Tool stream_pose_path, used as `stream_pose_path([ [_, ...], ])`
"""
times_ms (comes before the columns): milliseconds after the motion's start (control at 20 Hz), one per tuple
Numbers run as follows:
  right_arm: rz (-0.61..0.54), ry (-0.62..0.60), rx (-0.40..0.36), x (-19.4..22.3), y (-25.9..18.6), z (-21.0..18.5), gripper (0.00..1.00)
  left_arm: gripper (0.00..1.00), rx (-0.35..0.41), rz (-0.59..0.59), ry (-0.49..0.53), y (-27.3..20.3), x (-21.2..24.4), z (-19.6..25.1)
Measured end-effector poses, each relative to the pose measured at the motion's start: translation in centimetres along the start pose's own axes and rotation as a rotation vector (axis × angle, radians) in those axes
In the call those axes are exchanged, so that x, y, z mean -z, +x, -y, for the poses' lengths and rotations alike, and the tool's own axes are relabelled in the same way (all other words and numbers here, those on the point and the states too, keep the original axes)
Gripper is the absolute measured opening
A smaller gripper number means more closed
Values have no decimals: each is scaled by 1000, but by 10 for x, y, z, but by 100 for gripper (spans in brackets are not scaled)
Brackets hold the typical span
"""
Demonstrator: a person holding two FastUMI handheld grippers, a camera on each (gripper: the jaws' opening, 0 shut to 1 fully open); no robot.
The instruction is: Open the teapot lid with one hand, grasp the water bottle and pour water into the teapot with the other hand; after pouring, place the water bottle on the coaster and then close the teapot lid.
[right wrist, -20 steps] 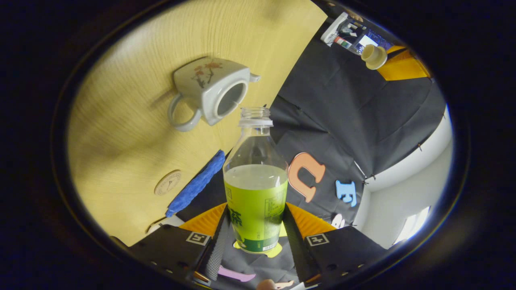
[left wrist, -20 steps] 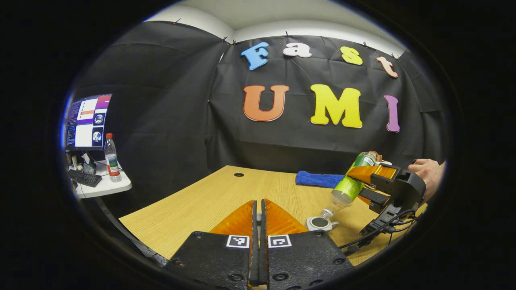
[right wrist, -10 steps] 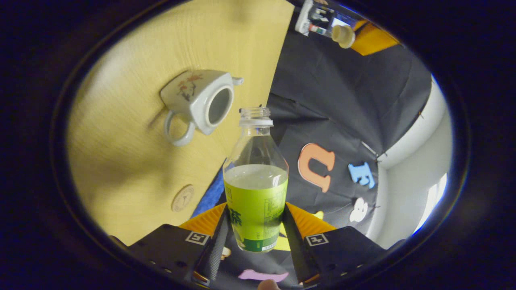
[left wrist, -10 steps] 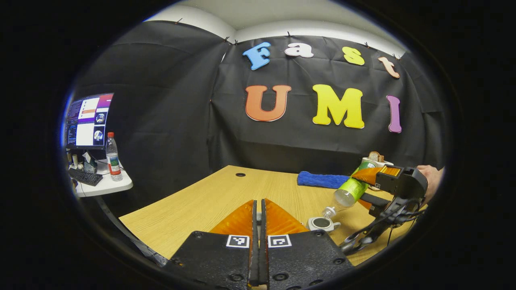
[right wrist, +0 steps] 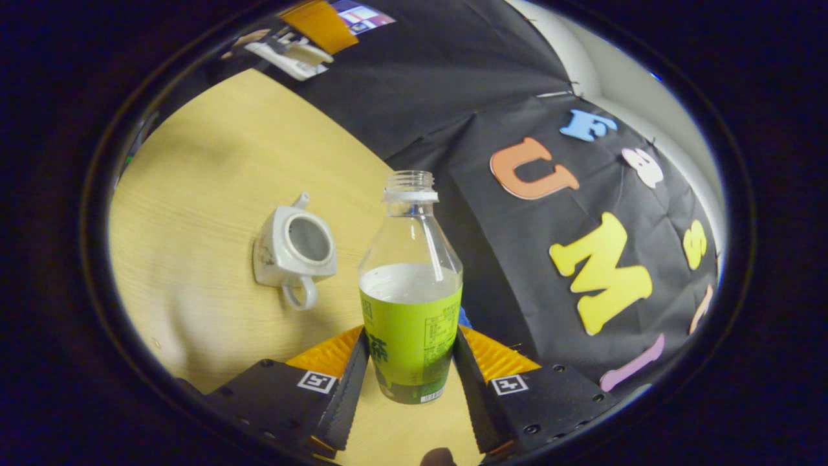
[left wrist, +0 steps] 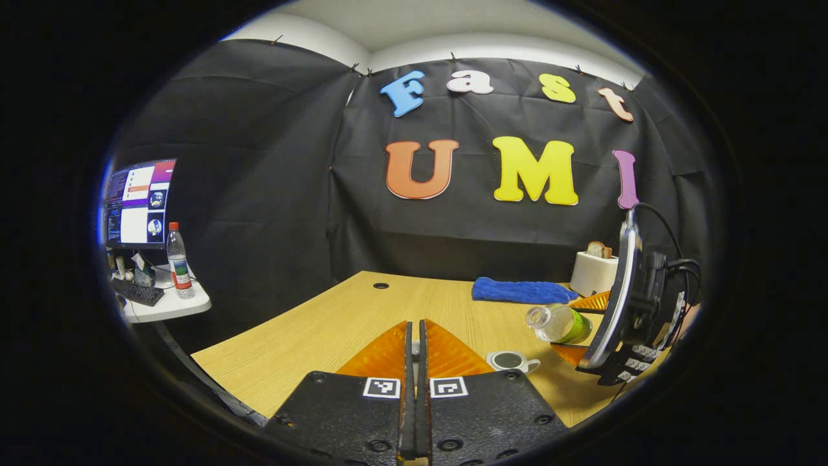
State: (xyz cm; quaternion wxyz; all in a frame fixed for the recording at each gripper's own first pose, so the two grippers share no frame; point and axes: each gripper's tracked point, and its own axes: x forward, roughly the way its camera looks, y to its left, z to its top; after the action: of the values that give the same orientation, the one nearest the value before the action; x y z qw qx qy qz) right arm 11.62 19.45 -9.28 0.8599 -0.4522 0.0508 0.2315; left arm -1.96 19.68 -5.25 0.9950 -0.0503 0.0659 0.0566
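**Bottle clamped, teapot sitting open**

The right tool [right wrist: 409,378] is gripping the water bottle [right wrist: 410,304], both ribbed fingers pressing its glossy green label; the clear neck is uncapped, pale liquid sitting at label height. Left of centre in the right gripper view, the squarish white ceramic teapot [right wrist: 292,249] is resting lidless on the pale woodgrain worktop [right wrist: 194,194]. In the left gripper view, the left tool [left wrist: 414,349] is holding its fingers together at bottom centre; a fuzzy blue cloth [left wrist: 521,290] is lying right of centre.
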Motion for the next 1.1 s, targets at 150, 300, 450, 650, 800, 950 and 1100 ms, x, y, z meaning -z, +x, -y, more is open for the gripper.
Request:
stream_pose_path([
  [150,10,268,-14,6,-7,9,72,2,30,-1,-4,0,0,14],
  [300,24,578,-34,12,4,27,71,2,51,5,3,-2,-3,22],
  [450,45,784,-1,14,30,70,72,2,72,11,-11,-1,-4,28],
  [650,98,951,46,21,70,103,71,2,71,11,-12,-3,-6,25],
  [800,102,949,74,32,99,102,71,2,56,19,-10,-4,-8,18],
  [950,80,969,66,45,119,90,71,2,45,23,-5,-4,-8,14],
  [1100,51,978,69,57,128,83,71,2,39,15,-7,-3,-5,12],
])
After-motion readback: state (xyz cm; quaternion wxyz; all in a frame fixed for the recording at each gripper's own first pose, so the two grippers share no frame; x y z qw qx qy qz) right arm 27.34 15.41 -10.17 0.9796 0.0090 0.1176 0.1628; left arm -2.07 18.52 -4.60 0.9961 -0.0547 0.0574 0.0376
